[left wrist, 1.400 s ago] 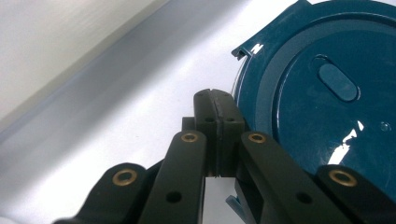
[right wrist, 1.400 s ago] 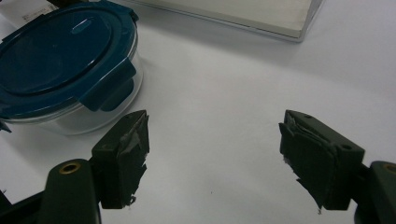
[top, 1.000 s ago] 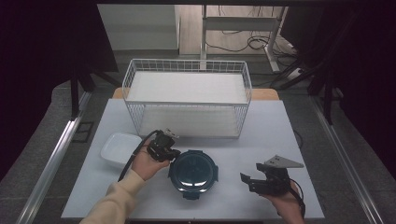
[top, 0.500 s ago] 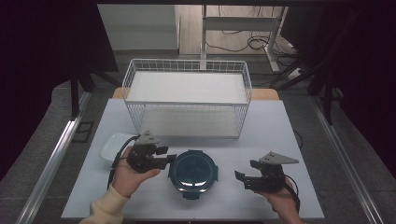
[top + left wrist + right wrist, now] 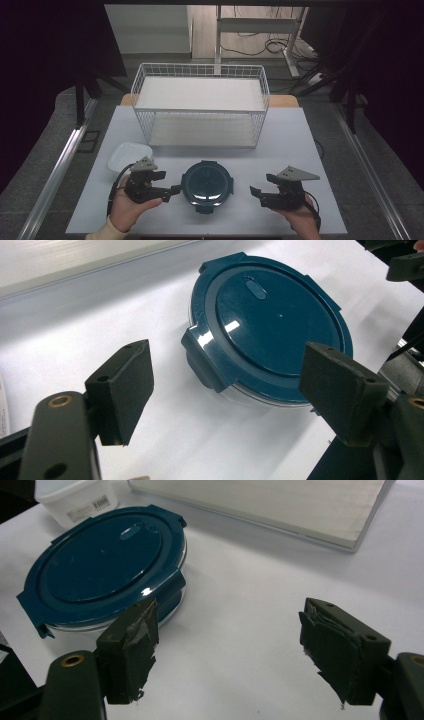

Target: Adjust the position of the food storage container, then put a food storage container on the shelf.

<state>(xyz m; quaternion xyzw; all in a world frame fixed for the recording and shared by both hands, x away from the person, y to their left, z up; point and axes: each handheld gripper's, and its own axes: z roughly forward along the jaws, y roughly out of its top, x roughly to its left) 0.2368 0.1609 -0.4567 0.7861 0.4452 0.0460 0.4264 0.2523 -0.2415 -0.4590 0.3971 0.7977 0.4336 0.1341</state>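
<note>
Your left gripper (image 5: 172, 190): jaws just been opening, now wide, nothing between pads, round blue-lidded container (image 5: 207, 182) just beside at 3 o'clock. Your right gripper (image 5: 256, 192): jaws wide, empty, container near at 9 o'clock, apart.

Risk: closing on lid tab (image 5: 202, 356) alone could pop latch or skid container across table (image 5: 310, 145).

Contents hidden under lid. White tub (image 5: 129, 156) at container's 10 o'clock, inside unclear. Wire basket (image 5: 200, 111) at 12 o'clock appears to hold nothing.

We see the white plastic tub (image 5: 75, 497) cut off by the right gripper view's top edge. Its barcode label is too small for us to read.
</note>
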